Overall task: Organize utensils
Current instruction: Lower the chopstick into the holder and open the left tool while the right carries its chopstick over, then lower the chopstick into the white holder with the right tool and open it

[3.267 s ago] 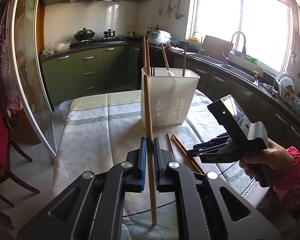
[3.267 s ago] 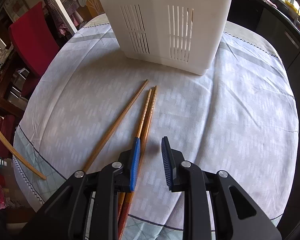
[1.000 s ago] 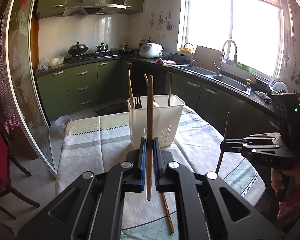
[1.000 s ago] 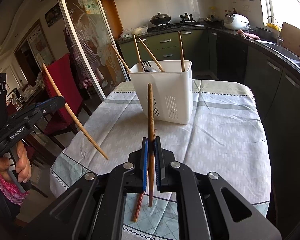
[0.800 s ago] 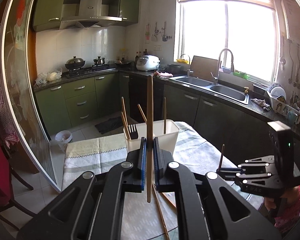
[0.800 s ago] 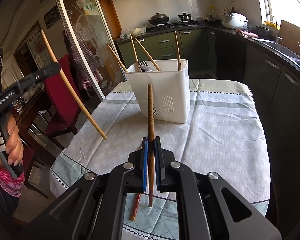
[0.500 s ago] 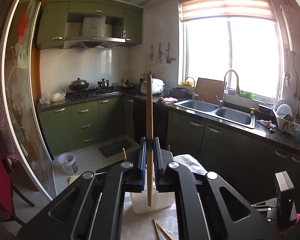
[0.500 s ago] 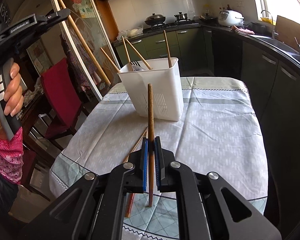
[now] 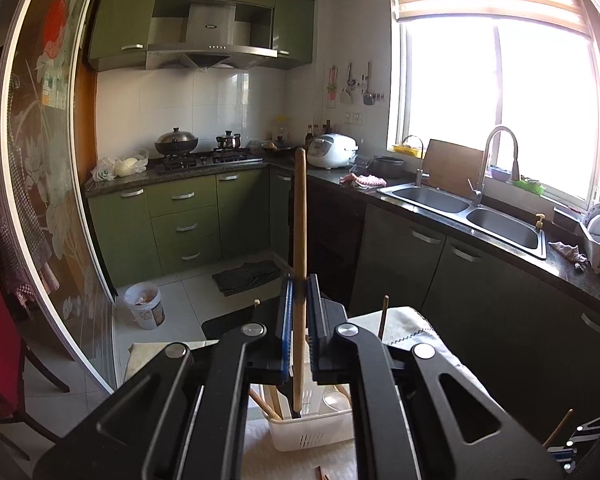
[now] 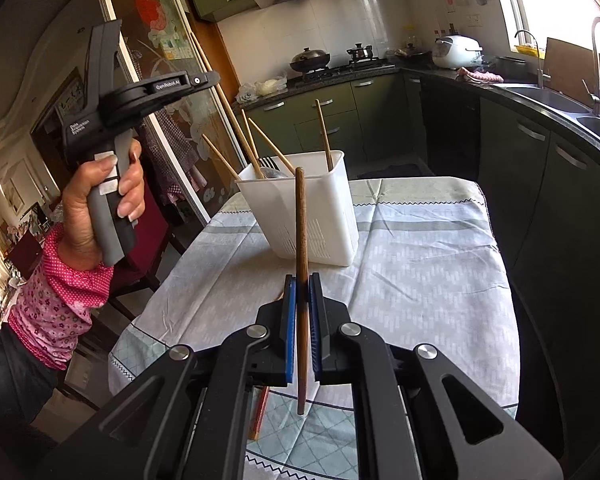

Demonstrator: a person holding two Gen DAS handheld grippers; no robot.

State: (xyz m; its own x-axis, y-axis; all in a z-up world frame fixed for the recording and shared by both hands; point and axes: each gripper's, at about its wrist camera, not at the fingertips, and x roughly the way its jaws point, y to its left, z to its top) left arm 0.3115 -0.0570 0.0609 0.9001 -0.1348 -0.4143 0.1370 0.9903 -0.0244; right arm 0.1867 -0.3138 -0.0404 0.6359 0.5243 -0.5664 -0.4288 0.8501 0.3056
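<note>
My left gripper (image 9: 300, 285) is shut on a pale wooden chopstick (image 9: 299, 216) that stands upright, its lower tip over the opening of the white slotted holder (image 9: 312, 428). The right wrist view shows that left gripper (image 10: 214, 77) high at the left in a person's hand (image 10: 100, 200), its chopstick (image 10: 224, 104) slanting down to the white holder (image 10: 320, 216). My right gripper (image 10: 302, 280) is shut on a dark brown chopstick (image 10: 300, 220), upright, above the near part of the table. Several chopsticks and a fork (image 10: 266, 162) stand in the holder.
The table (image 10: 420, 248) has a pale patterned cloth. A red-ended chopstick (image 10: 260, 412) lies by its near edge. A red chair (image 10: 156, 224) and a glass sliding door (image 10: 168, 80) are to the left. Dark counters with a sink (image 9: 500, 224) run along the right.
My left gripper has risen and moved toward the holder, which now lies beneath its chopstick's tip. My right gripper has lifted slightly with its chopstick still clamped.
</note>
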